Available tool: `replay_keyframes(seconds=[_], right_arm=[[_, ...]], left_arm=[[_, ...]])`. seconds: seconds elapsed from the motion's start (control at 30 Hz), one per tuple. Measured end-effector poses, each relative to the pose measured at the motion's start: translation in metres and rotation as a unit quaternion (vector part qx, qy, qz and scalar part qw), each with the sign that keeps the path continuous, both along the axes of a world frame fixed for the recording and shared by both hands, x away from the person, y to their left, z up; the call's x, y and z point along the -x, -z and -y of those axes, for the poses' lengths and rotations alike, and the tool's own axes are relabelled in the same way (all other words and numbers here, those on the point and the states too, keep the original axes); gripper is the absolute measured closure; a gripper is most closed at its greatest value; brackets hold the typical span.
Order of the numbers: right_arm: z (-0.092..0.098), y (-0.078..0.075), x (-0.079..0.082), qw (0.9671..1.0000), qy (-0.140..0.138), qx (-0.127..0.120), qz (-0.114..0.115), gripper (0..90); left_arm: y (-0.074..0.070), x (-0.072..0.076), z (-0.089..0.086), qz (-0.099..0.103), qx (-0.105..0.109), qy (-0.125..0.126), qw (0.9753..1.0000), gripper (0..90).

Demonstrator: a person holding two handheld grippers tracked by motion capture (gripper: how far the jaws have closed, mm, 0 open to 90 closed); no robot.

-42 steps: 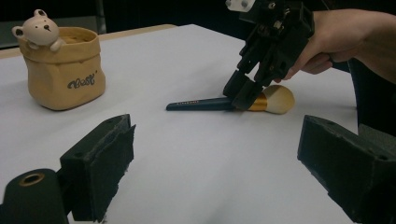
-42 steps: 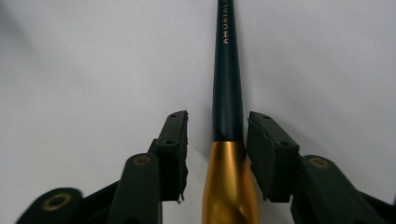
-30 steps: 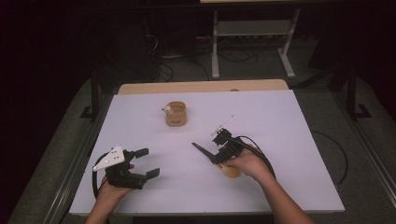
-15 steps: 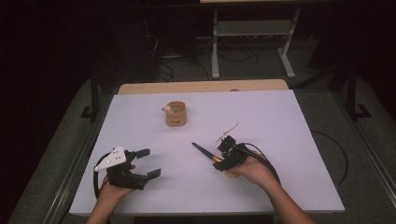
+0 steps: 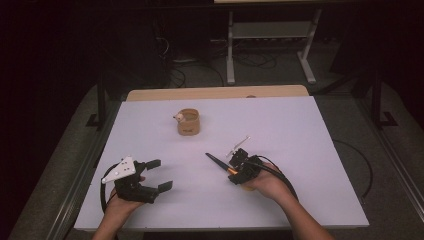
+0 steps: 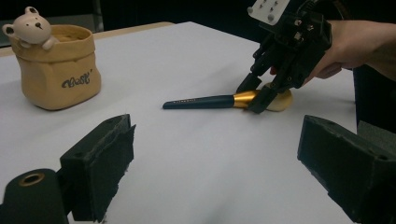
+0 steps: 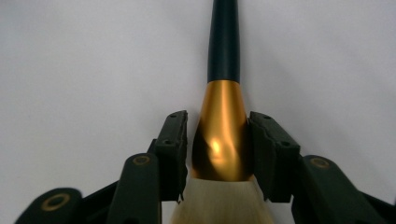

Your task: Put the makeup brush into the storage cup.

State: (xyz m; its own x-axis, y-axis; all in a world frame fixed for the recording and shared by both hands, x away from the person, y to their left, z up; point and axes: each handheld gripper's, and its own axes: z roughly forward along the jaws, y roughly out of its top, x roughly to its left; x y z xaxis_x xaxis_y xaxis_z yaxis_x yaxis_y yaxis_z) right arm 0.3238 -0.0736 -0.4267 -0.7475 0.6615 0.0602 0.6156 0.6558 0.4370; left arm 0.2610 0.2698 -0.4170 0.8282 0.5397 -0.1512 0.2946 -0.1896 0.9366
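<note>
Fingers [image 7: 170, 140] of my right gripper [image 5: 235, 167] pinch the brush [image 7: 223, 116] at its gold collar; it lies flat on the bench [image 5: 300, 130]. My left gripper [image 5: 159, 175] rests spread, holding nothing, well apart.

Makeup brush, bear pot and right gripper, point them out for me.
makeup brush [image 6: 198, 101], left gripper view, on its dark handle.
bear pot [image 6: 60, 74], left gripper view, on its tan front wall.
right gripper [image 7: 219, 149], right gripper view, between its fingertips.
</note>
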Motion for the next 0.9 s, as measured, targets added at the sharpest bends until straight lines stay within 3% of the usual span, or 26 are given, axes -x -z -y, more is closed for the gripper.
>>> replay_keyframes(seconds=[0.5, 0.9], right_arm=[[-0.001, -0.0003, -0.0009, 1.0, -0.002, 0.008, 0.0, 61.7], [0.0056, -0.0012, -0.0053, 0.9999, -0.009, -0.012, -0.008, 62.0]], left_arm=[[-0.0004, -0.0002, -0.0013, 0.0, -0.003, -0.001, 1.0, 10.1], [-0.0003, -0.001, -0.0023, 0.002, -0.007, -0.002, 1.0, 10.2]])
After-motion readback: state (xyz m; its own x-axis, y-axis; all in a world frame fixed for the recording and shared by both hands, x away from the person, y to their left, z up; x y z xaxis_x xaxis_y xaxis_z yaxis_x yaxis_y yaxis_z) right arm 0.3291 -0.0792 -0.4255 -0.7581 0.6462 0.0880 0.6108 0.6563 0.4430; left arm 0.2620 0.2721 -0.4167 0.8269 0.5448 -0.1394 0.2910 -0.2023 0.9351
